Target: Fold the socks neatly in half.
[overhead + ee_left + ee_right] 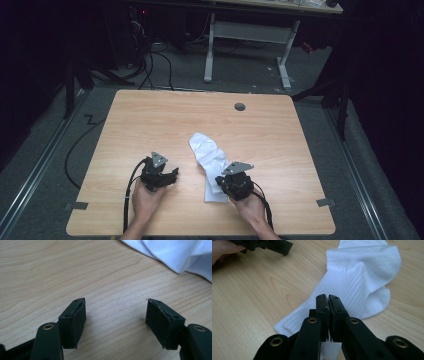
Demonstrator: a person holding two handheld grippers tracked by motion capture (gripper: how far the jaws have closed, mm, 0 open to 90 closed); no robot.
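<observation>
From above, the right tool (231, 181) is sitting on the sock's (209, 155) near end; the left tool (167, 176) is waiting beside it.

The left tool's view: jaws apart, gripping nothing.

The right tool's view: jaws together over the cuff; any pinch is unclear, so folding is looking barely begun.

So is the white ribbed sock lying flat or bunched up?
Partly bunched: the white ribbed sock has its cuff flat on the wooden table, foot end humped and creased.
</observation>
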